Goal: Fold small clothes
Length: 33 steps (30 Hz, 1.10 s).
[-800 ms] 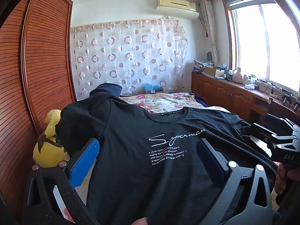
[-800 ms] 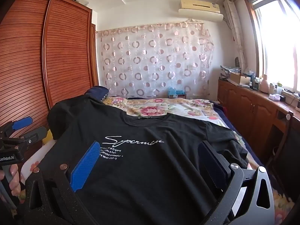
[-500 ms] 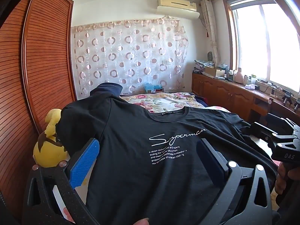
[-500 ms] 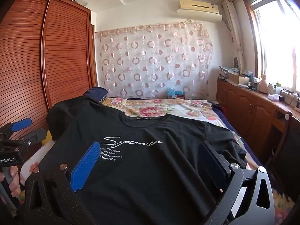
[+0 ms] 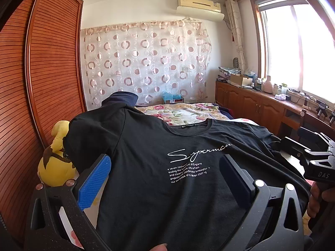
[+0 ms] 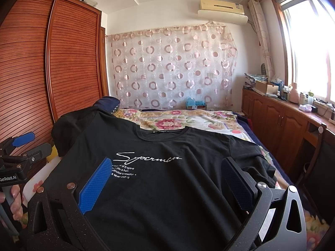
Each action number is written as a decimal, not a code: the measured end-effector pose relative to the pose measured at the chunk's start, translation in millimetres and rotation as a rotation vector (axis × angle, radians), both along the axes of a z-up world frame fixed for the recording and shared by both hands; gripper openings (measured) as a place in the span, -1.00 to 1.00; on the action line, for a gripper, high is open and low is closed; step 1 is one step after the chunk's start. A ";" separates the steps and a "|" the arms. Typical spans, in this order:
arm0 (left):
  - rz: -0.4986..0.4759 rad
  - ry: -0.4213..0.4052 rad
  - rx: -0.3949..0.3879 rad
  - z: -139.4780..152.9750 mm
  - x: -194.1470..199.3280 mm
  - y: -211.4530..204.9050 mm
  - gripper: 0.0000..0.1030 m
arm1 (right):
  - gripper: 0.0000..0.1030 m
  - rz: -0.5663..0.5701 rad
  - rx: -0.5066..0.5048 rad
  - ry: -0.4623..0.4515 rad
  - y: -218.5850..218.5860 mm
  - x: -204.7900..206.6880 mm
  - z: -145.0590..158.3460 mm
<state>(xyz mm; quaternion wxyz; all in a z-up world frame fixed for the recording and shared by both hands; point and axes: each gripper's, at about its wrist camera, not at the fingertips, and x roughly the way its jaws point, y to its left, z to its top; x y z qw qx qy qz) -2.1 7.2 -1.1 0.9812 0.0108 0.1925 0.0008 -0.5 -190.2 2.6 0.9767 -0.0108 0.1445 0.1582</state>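
Floral bed (image 6: 188, 123) stretches bare beyond the collar, wardrobe (image 5: 52, 73) tight on the left. Black T-shirt (image 5: 167, 177) lies print-up on the bed, its length running toward the curtain, neckline farthest. Left gripper (image 5: 165, 177) and right gripper (image 6: 167, 179) hover with fingers spread, released.

The shirt (image 5: 159, 188) lies spread on the bed (image 5: 188, 113), collar away from both grippers. The left gripper (image 5: 165, 179) sits over its left part, the right gripper (image 6: 167, 179) over its right part, and each sees the other off to its side. A plush toy (image 5: 54, 167) is left of the left gripper, against the wardrobe (image 5: 41, 83). Ahead, past the bed, hangs a curtain (image 6: 171, 69). Cabinets (image 6: 278, 117) run along the right, under the window (image 6: 309, 48).
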 end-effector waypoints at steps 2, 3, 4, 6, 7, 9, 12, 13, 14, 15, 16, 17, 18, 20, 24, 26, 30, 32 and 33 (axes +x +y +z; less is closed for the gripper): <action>-0.001 0.000 0.000 0.0 -0.1 0.4 1.00 | 1.00 0.000 0.002 0.003 0.6 0.1 -0.3; 0.001 -0.001 0.000 -0.1 -0.1 0.4 1.00 | 1.00 0.000 0.002 0.005 0.9 0.8 -0.1; 0.001 0.000 0.000 0.2 0.3 -0.8 1.00 | 1.00 -0.001 0.001 0.005 1.0 1.3 0.0; 0.000 0.000 0.000 0.1 0.3 0.3 1.00 | 1.00 0.000 0.002 0.005 0.9 1.4 -0.1; 0.002 0.000 -0.001 0.3 0.4 -0.9 1.00 | 1.00 0.000 0.001 0.005 1.1 1.4 -0.1; 0.002 -0.001 0.000 0.2 0.2 0.2 1.00 | 1.00 0.000 0.002 0.005 1.0 2.1 -0.1; 0.001 -0.001 -0.001 0.5 0.4 -0.6 1.00 | 1.00 -0.001 0.001 0.005 1.6 2.4 0.1; 0.002 0.000 0.000 0.6 0.5 -1.1 1.00 | 1.00 -0.002 0.001 0.005 1.6 2.3 0.0; 0.003 -0.002 0.001 -1.7 0.7 2.0 1.00 | 1.00 -0.002 0.001 0.005 1.5 2.5 0.0; 0.003 -0.002 0.001 -1.8 0.7 2.5 1.00 | 1.00 -0.001 0.002 0.005 1.8 2.4 0.1; 0.003 -0.003 0.002 -2.2 0.8 3.1 1.00 | 1.00 -0.003 0.000 0.004 2.0 2.3 0.1; 0.003 -0.004 0.002 -2.5 1.0 3.0 1.00 | 1.00 -0.005 -0.001 0.002 2.1 2.3 0.1; 0.002 -0.004 0.002 -2.7 1.1 3.5 1.00 | 1.00 -0.004 0.000 0.002 2.2 2.4 0.0; 0.002 -0.005 0.003 0.4 2.5 4.4 1.00 | 1.00 -0.003 0.003 0.004 2.6 1.8 0.0; 0.003 -0.007 0.003 3.0 2.6 5.4 1.00 | 1.00 -0.005 0.002 0.005 3.3 1.5 0.3; 0.007 -0.008 0.005 4.6 3.0 2.1 1.00 | 1.00 -0.004 0.001 0.005 3.5 1.5 0.3; 0.011 -0.013 0.005 10.5 -1.2 -2.0 1.00 | 1.00 -0.004 0.000 0.004 3.2 1.3 0.2; 0.011 -0.014 0.005 10.1 -1.7 -2.3 1.00 | 1.00 -0.004 0.001 0.003 3.3 1.3 0.3; 0.011 -0.014 0.006 10.3 -1.5 -2.2 1.00 | 1.00 -0.005 0.002 0.003 3.4 1.2 0.5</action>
